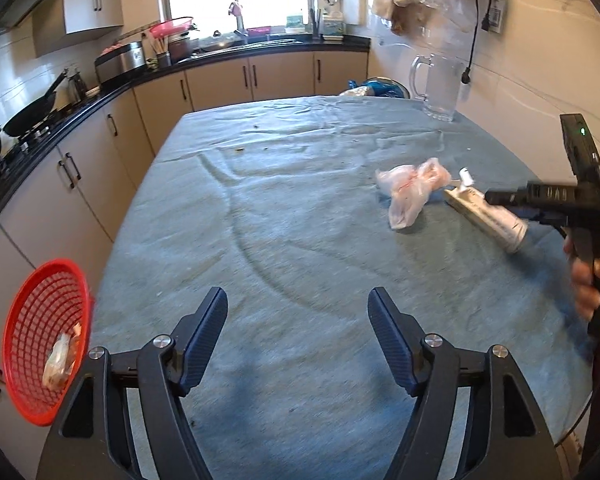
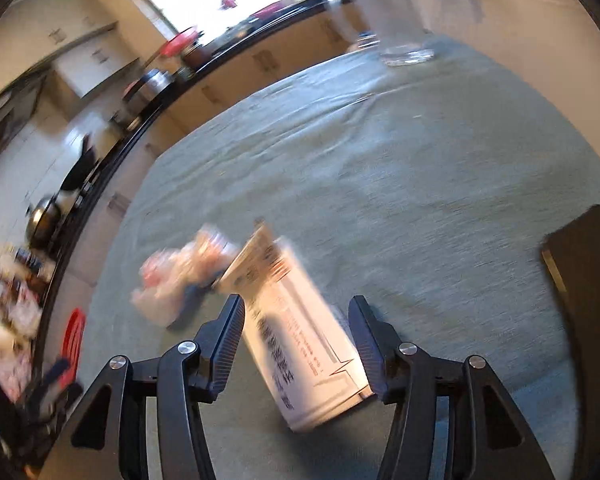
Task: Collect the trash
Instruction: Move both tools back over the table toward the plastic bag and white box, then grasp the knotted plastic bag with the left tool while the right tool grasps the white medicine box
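On the blue-grey tablecloth point(image 1: 284, 216), a white printed carton point(image 2: 300, 336) lies flat between the spread fingers of the right gripper point(image 2: 296, 312), neither pad pressing on it. A crumpled pinkish plastic bag point(image 1: 412, 192) sits just beside the carton's far end. The left gripper point(image 1: 298, 304) stands spread and empty above bare cloth, with the red mesh basket point(image 1: 32, 320) off its left side, a wrapper inside.

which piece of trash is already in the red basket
The small crumpled wrapper lies in the red basket; the plastic bag and white carton lie on the table.
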`<move>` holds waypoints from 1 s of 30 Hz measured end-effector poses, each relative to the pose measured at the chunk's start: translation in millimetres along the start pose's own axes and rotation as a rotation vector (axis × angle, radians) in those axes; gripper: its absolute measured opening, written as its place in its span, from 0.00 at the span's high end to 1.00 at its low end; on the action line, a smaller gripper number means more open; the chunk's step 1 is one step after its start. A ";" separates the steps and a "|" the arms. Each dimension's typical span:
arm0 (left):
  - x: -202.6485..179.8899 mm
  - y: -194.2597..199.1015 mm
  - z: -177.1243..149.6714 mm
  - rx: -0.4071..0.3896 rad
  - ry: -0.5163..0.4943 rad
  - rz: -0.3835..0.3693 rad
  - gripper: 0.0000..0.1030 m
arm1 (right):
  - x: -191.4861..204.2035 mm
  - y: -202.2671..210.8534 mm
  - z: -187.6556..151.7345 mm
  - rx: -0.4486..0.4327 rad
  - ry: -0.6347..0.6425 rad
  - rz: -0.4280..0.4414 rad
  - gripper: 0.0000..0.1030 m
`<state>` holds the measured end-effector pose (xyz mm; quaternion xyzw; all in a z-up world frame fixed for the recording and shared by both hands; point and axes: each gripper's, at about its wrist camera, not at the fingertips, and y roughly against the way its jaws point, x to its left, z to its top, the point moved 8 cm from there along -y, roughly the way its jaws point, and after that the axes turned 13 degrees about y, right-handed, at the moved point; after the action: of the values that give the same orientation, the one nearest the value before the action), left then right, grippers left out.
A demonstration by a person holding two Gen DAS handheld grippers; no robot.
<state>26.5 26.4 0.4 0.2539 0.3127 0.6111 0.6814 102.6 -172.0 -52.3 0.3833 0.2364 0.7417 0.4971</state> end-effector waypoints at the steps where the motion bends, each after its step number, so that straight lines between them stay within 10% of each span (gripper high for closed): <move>1: -3.6 -2.2 2.0 0.006 -0.003 -0.007 0.28 | 10.3 -1.7 -2.8 0.013 0.050 -0.001 0.43; 8: -38.4 -22.6 22.0 0.045 -0.020 -0.050 0.27 | 34.4 -10.0 -7.1 0.028 0.280 -0.159 0.39; 30: -124.6 -116.5 50.6 0.137 -0.064 -0.079 0.21 | -16.3 12.1 0.6 -0.087 0.041 -0.171 0.44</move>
<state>135.1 -109.8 -35.9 0.3068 0.3413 0.5525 0.6958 99.8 -191.7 -48.6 0.3244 0.2459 0.7139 0.5697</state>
